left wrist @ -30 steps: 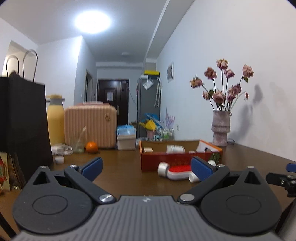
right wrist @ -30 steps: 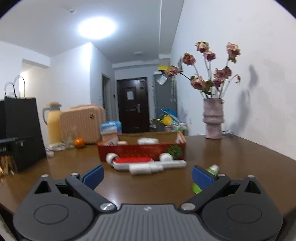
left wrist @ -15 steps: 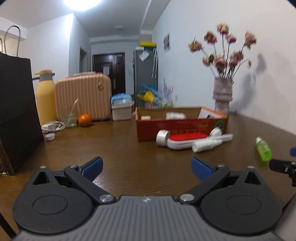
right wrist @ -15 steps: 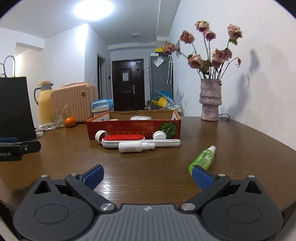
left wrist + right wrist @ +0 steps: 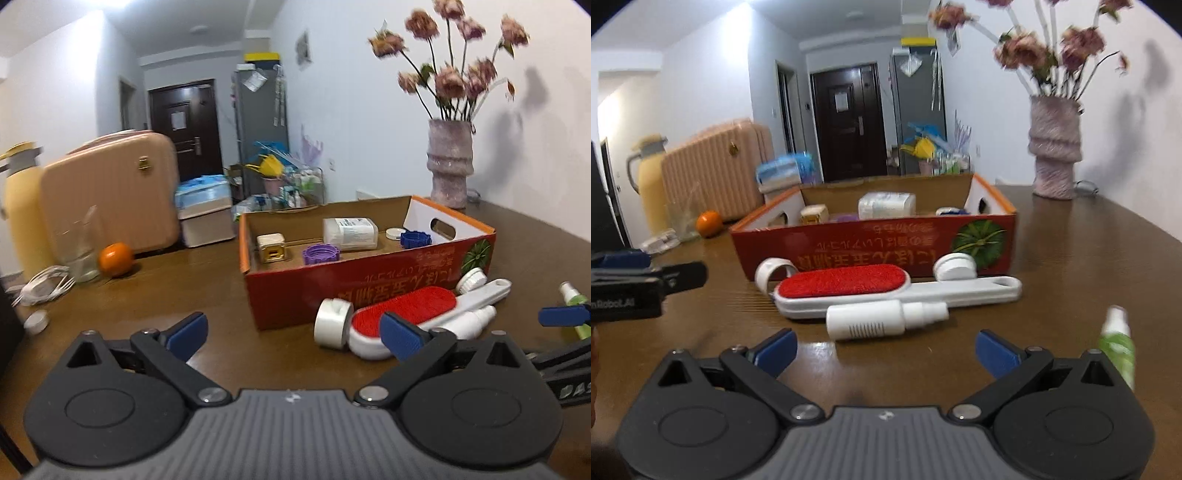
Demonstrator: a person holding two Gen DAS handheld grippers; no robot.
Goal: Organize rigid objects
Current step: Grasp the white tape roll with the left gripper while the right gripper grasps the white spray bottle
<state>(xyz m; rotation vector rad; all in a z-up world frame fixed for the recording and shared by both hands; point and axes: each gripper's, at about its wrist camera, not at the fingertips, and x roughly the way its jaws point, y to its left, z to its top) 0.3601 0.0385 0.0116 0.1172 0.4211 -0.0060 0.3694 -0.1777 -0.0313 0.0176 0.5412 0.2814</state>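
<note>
Red box [image 5: 871,247], lint brush [image 5: 849,286] in front — both claws wide, empty

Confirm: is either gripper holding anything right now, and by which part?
Nothing is held. The left gripper and right gripper both have open jaws with only bare table between them; the white spray bottle lies untouched ahead.

Brown wooden table [image 5: 1071,258]. Red cardboard box [image 5: 871,247] at centre; lint brush [image 5: 886,291], white spray bottle [image 5: 882,319] just before it. Vase [image 5: 1054,147] behind-right, orange [image 5: 709,223] left.
</note>
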